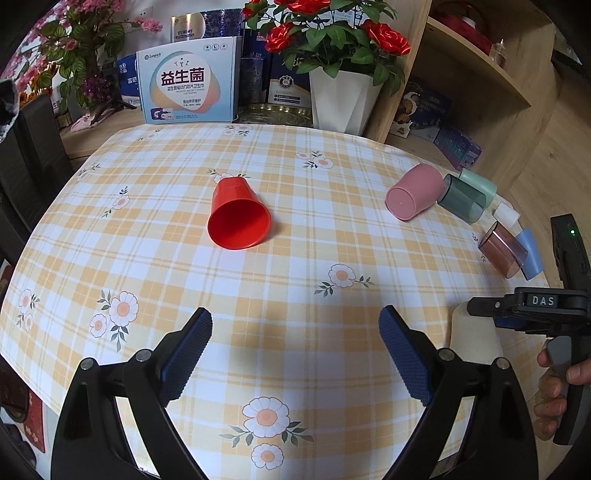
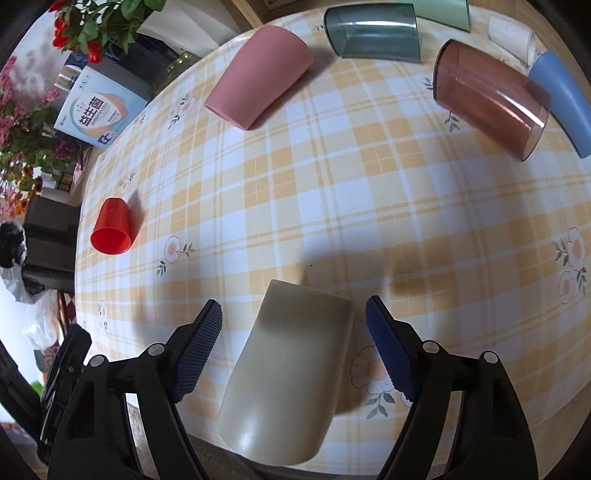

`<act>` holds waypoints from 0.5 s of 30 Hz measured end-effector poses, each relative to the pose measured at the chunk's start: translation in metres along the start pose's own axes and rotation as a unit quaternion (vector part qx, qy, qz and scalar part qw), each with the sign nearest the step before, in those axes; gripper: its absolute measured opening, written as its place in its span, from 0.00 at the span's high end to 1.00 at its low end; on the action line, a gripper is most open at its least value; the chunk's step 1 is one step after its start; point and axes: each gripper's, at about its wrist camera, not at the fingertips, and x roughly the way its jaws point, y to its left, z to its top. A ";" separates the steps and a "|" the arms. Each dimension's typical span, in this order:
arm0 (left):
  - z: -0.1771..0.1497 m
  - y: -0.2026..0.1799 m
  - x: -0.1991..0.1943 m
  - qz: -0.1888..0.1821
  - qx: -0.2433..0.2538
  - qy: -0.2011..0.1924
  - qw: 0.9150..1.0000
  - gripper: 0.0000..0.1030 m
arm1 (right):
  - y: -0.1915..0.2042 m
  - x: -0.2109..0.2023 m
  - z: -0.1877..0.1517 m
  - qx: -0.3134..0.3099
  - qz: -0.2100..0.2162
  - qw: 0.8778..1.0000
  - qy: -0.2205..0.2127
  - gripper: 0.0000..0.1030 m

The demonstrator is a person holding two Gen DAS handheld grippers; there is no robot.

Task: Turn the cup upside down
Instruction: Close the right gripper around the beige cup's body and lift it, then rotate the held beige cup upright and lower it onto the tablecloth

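Note:
A cream cup [image 2: 291, 373] stands upside down on the checked tablecloth [image 2: 332, 206], between the blue pads of my right gripper [image 2: 293, 321]. The pads stand apart from its sides, so the gripper is open. In the left wrist view the same cup [image 1: 476, 332] shows partly behind the right gripper [image 1: 524, 308] at the right edge. My left gripper [image 1: 295, 325] is open and empty above the cloth. A red cup [image 1: 238, 214] lies on its side ahead of it, mouth toward me; it also shows in the right wrist view [image 2: 112, 227].
A pink cup [image 2: 258, 75], a dark teal cup [image 2: 373, 33], a mint cup [image 2: 443, 13], a brown clear cup [image 2: 487, 96], a blue cup [image 2: 565, 99] and a white cup [image 2: 511, 33] lie at the table's far side. Boxes [image 1: 188, 86] and a flower pot [image 1: 341, 99] stand behind the table.

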 end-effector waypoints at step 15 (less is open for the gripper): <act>0.000 0.001 0.003 -0.001 -0.004 0.007 1.000 0.13 | -0.013 0.008 0.001 0.034 0.031 0.999 0.016 0.46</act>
